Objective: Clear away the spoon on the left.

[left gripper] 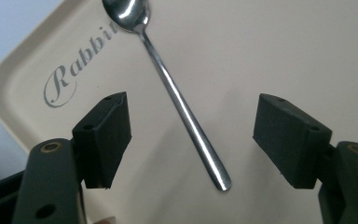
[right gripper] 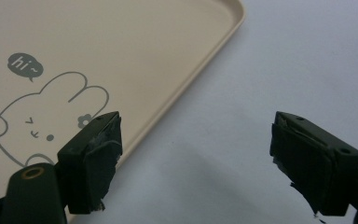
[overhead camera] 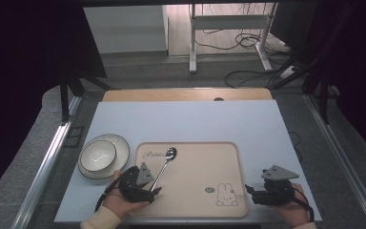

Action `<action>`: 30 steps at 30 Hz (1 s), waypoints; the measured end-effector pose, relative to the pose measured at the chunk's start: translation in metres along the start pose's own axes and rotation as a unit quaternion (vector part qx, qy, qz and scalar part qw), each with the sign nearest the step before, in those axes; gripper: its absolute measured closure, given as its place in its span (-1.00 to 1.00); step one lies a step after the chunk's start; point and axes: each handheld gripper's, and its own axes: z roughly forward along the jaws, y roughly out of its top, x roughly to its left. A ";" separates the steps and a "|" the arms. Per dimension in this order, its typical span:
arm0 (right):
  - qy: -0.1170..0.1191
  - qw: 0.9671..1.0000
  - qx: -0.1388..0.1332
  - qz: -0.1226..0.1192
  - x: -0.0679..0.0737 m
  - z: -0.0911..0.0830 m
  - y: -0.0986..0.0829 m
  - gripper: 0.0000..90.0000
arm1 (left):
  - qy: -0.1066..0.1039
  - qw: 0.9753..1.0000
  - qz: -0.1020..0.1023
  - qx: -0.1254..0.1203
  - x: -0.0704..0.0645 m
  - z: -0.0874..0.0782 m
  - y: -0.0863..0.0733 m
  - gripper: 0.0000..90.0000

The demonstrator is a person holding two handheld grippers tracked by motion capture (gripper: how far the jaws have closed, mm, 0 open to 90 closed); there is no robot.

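I see the spoon (left gripper: 182, 112) lying loose in the beige tray (overhead camera: 219, 157), left gripper (left gripper: 193, 135) gaping around its handle, right gripper (right gripper: 196, 158) also spread; bowl (overhead camera: 97, 155) on plate (overhead camera: 119, 143) empty

Even soft overhead light, dark vignetted edges, faint shadows, slight blur

We are seeing spoon (left gripper: 182, 112) bowl getting cut off by top edge in left gripper view. Left gripper (overhead camera: 148, 190) is covering spoon handle tip in high view. Tray (right gripper: 121, 56) rabbit drawing is running off left edge.
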 end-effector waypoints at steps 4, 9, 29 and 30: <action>0.000 1.000 -0.001 0.001 -0.001 0.000 0.000 -0.62 | 0.002 1.000 -0.009 -0.003 0.002 0.000 0.000 -0.42; 0.001 1.000 -0.002 0.001 -0.001 0.000 0.000 -0.62 | 0.010 1.000 -0.017 -0.008 0.004 -0.004 -0.001 -0.44; -0.002 1.000 -0.003 0.000 0.000 -0.001 0.000 -0.62 | 0.053 0.997 -0.037 -0.041 0.014 -0.035 -0.014 -0.45; -0.002 1.000 -0.003 0.000 0.000 -0.001 0.000 -0.62 | 0.057 0.997 -0.038 -0.043 0.014 -0.039 -0.016 -0.45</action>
